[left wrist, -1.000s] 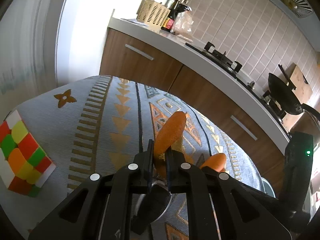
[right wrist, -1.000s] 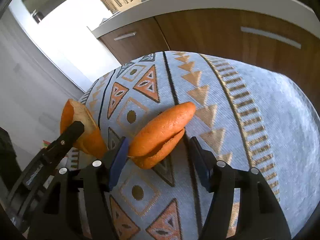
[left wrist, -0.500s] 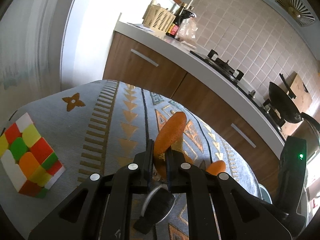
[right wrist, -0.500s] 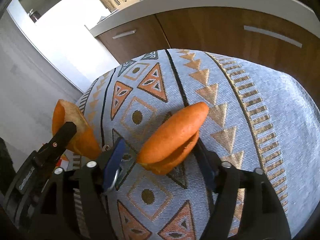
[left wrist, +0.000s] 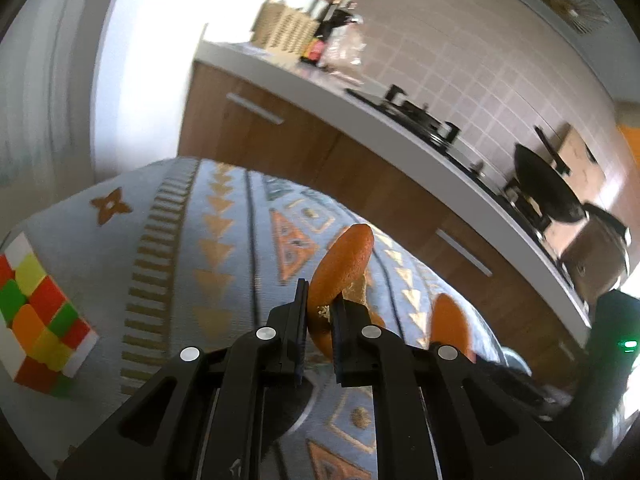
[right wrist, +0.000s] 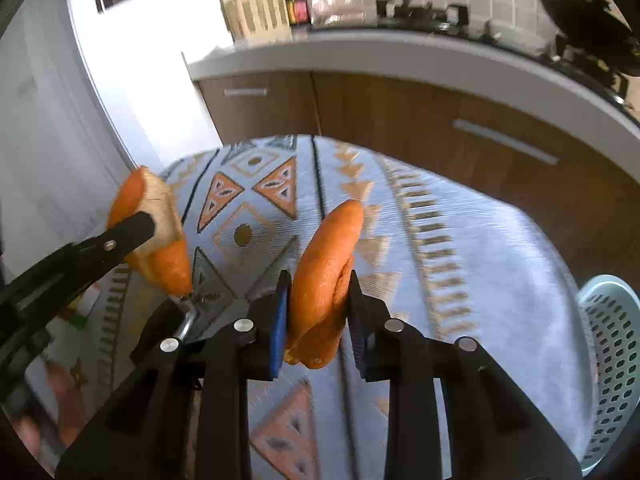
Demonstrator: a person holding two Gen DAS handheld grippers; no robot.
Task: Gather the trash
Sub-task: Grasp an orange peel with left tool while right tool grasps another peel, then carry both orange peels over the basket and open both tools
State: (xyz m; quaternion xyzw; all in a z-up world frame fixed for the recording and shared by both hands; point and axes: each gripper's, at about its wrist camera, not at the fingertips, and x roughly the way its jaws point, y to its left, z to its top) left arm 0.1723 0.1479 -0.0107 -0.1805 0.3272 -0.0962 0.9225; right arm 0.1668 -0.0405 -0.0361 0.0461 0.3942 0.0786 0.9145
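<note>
Perforated basket (right wrist: 608, 364) cut by frame edge, counter bottles (left wrist: 328, 32) blurred, cube (left wrist: 36, 320) partly cropped.

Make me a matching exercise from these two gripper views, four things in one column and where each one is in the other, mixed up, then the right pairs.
Things
1. Left peel
2. Right peel
3. Cube
4. Basket

Places
A. Standing on the cloth at the left edge of the left view
B. Pinched in the left gripper
C. Beyond the cloth's right edge in the right view
D. Pinched in the right gripper, whose jaws have just been closing

Pairs: 1-B, 2-D, 3-A, 4-C
</note>
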